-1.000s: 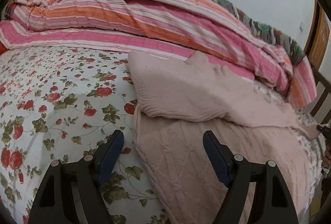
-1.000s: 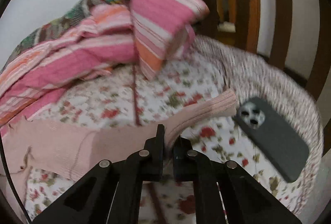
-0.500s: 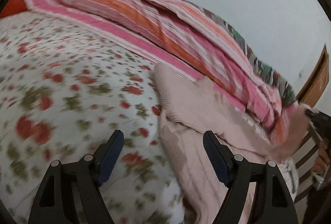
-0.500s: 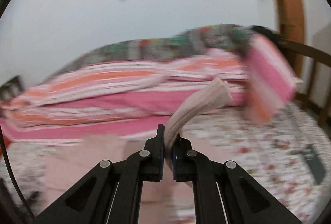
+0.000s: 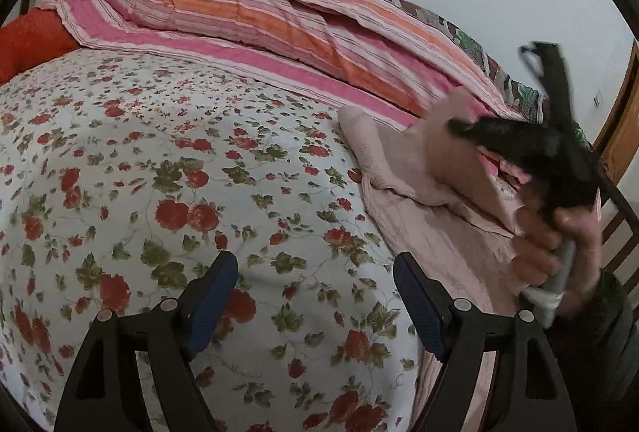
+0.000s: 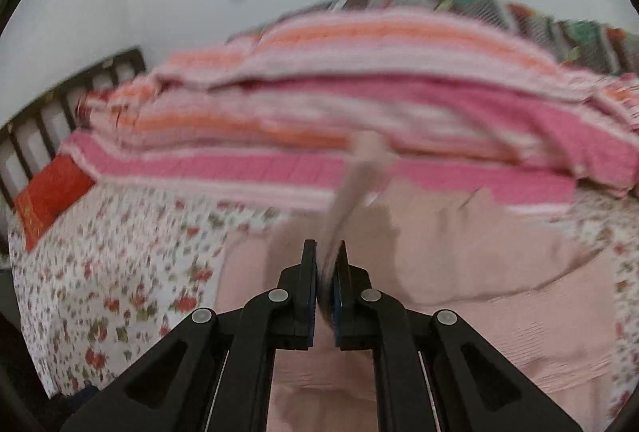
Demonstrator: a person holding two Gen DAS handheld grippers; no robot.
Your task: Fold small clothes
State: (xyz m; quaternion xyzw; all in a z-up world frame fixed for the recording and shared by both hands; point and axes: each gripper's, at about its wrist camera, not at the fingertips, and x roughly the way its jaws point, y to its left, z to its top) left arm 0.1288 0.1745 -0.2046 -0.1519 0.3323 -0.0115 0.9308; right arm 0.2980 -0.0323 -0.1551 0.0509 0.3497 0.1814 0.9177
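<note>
A pale pink knit sweater (image 5: 431, 232) lies on the floral bedsheet (image 5: 159, 160), at the right in the left wrist view. It fills the lower middle of the right wrist view (image 6: 499, 272). My right gripper (image 6: 327, 252) is shut on the sweater's sleeve (image 6: 359, 176) and holds it up over the sweater's body. In the left wrist view the right gripper (image 5: 455, 124) is blurred, with the sleeve (image 5: 451, 152) hanging from it. My left gripper (image 5: 315, 280) is open and empty above the sheet, left of the sweater.
A rolled pink and orange striped quilt (image 5: 279, 16) runs along the back of the bed by the wall. A red pillow (image 5: 28, 40) lies at the far left by the dark headboard (image 6: 60, 92). A wooden bed frame (image 5: 619, 128) stands at the right.
My right gripper has lifted the sleeve off the sheet and swung it left, over the sweater's body. My left gripper has drifted left, away from the sweater, and stays open.
</note>
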